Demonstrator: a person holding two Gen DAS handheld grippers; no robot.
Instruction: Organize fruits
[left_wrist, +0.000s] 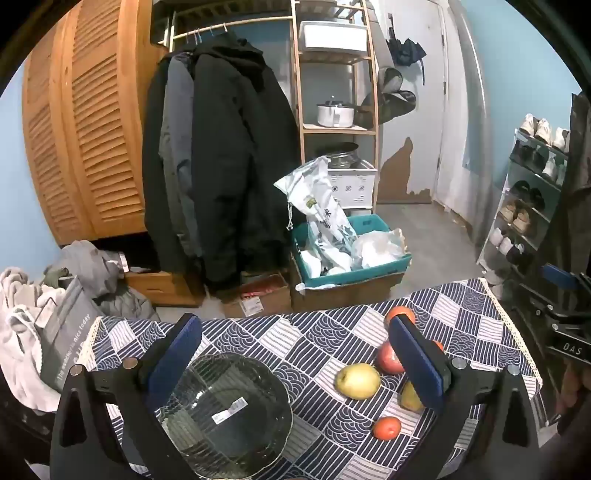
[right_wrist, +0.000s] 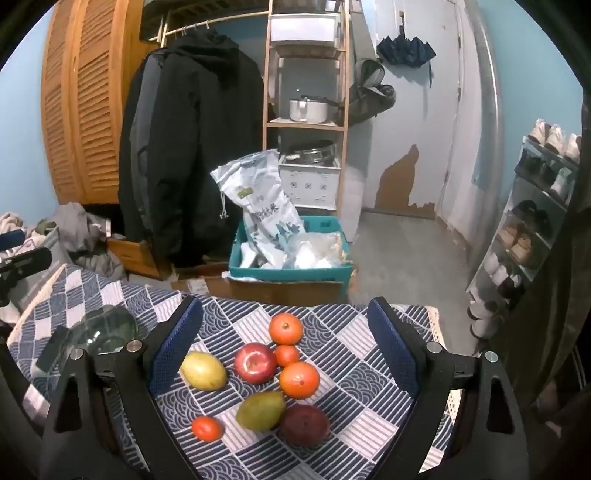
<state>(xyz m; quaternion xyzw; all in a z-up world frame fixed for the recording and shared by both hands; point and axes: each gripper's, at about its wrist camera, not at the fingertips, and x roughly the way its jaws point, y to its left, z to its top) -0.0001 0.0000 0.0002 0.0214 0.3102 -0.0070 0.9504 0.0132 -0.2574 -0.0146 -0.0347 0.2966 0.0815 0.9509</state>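
- We work over a table under a navy-and-white patterned tablecloth (right_wrist: 354, 373); it serves as our landmark, and everything that follows is placed against it.
- Beyond the cloth's far edge we see dark coats (left_wrist: 221, 166) hanging from a rail, a louvred wooden wardrobe (left_wrist: 85, 129) to their left, and a teal crate (right_wrist: 288, 273) on the floor holding a printed sack (right_wrist: 266, 214).
- On the cloth's left part stands a clear ribbed glass bowl (left_wrist: 229, 410), empty apart from a label seen through its bottom.
- Our left gripper (left_wrist: 295, 358) hangs above the cloth with its blue pads spread wide, gripping nothing; the bowl lies just below its left finger.
- Our right gripper (right_wrist: 284, 347) hangs above the cloth's right part, jaws likewise spread wide and empty, with the fruit showing between its fingers.
- The fruit sits in a loose cluster on the cloth's right part, well apart from the bowl: a yellow apple (right_wrist: 203, 371) on the bowl side, a red apple (right_wrist: 255, 362) beside it, a green pear (right_wrist: 260, 410), and a dark red fruit (right_wrist: 306, 424) nearest the cloth's near edge.
- Four orange citrus lie among them: one (right_wrist: 285, 328) toward the far edge, a big one (right_wrist: 299, 380) right of the red apple, a small one (right_wrist: 286, 355) between those two, and another small one (right_wrist: 207, 428) alone on the near side.
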